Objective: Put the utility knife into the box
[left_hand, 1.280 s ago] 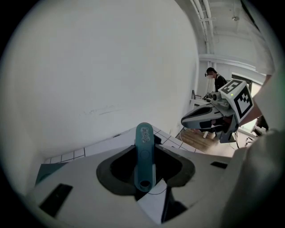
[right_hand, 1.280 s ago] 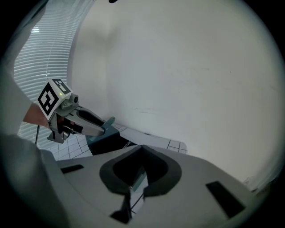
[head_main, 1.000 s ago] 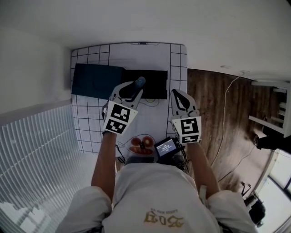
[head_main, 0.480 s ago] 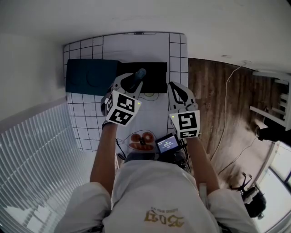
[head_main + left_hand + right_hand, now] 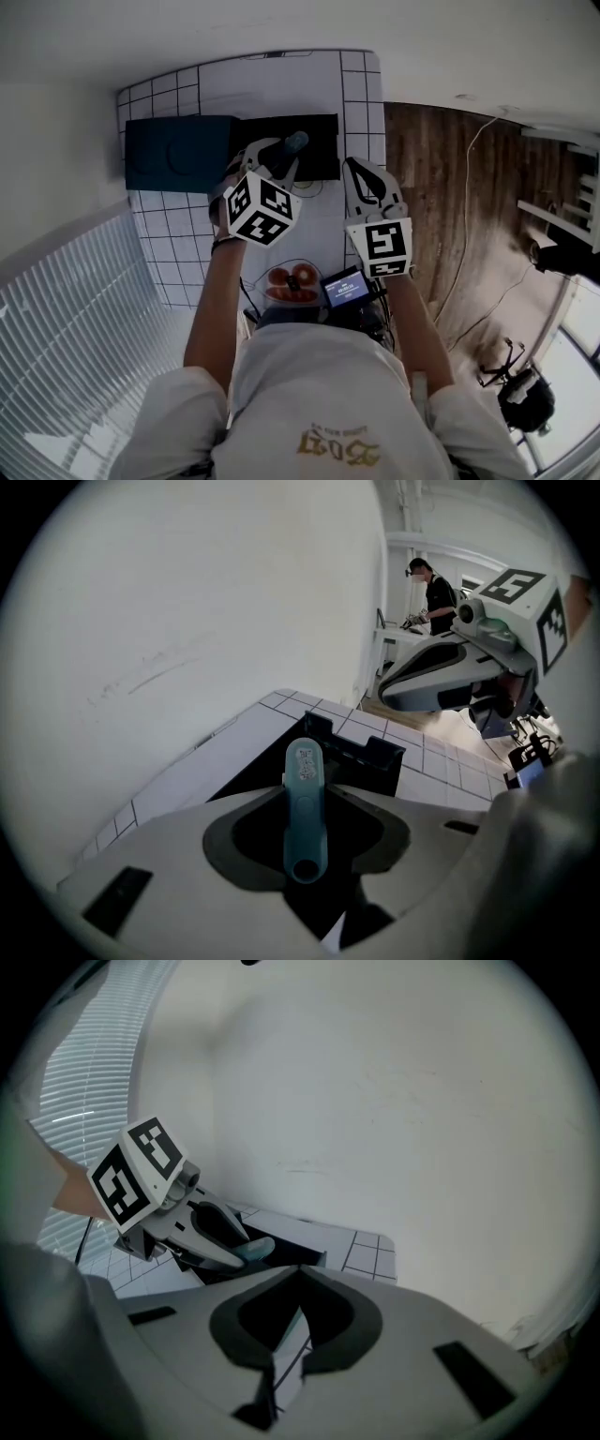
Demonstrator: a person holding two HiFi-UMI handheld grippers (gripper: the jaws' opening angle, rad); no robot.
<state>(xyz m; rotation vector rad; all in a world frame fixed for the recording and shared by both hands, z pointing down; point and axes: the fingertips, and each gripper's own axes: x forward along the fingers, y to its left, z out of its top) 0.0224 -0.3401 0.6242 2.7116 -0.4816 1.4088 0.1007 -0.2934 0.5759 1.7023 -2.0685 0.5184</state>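
A slim blue-grey utility knife [image 5: 294, 142] stands between the jaws of my left gripper [image 5: 275, 159], which is shut on it. Its far end pokes out over the open black box [image 5: 323, 165]. In the left gripper view the knife [image 5: 305, 808] points at the black box [image 5: 361, 758] just beyond the jaws. The box's dark blue lid [image 5: 173, 155] lies flat to its left. My right gripper [image 5: 355, 169] hovers to the right of the box, shut, with nothing in it. In the right gripper view its jaw tips meet [image 5: 300, 1269], and the left gripper [image 5: 202, 1227] holds the knife [image 5: 253, 1249] over the box.
The box stands on a white tiled table [image 5: 281, 84] against a white wall. Wooden floor [image 5: 431, 187] lies beyond the table's right edge. A small screen [image 5: 344, 289] and a red-and-black device [image 5: 291, 283] hang at my chest. A person [image 5: 437, 588] stands far off.
My left gripper has sunk toward the box with the knife and rolled, so its marker cube faces differently. The right gripper has stayed where it was.
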